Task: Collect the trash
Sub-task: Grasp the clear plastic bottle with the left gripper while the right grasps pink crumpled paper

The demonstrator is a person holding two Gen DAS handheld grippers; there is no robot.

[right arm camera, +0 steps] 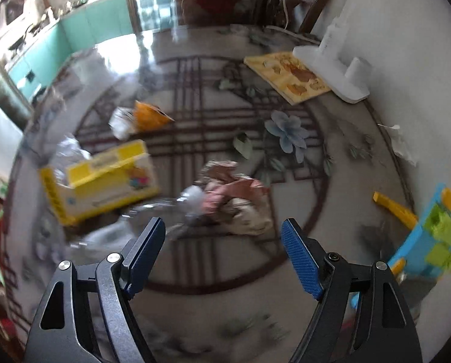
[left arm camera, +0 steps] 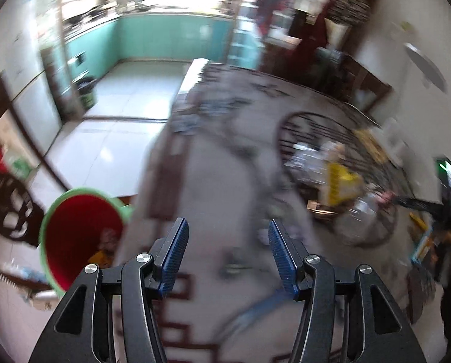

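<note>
My left gripper [left arm camera: 228, 242] is open and empty above the patterned tablecloth [left arm camera: 219, 181]. A red bin with a green rim [left arm camera: 77, 236] stands below the table's left edge, with some scraps inside. My right gripper [right arm camera: 222, 239] is open and empty, just short of a crumpled pink-brown wrapper [right arm camera: 237, 199] and a clear plastic wrapper [right arm camera: 165, 211]. A yellow carton [right arm camera: 104, 178] lies to the left, an orange packet [right arm camera: 149, 116] and white crumpled plastic [right arm camera: 121, 122] behind it. The yellow carton also shows in the left wrist view [left arm camera: 340, 181].
A picture book [right arm camera: 289, 75] and a white stand [right arm camera: 331, 69] lie at the far right of the table. A blue and green toy block set [right arm camera: 434, 242] and a yellow piece [right arm camera: 395, 208] sit at the right edge. A wooden chair [right arm camera: 313, 6] stands behind.
</note>
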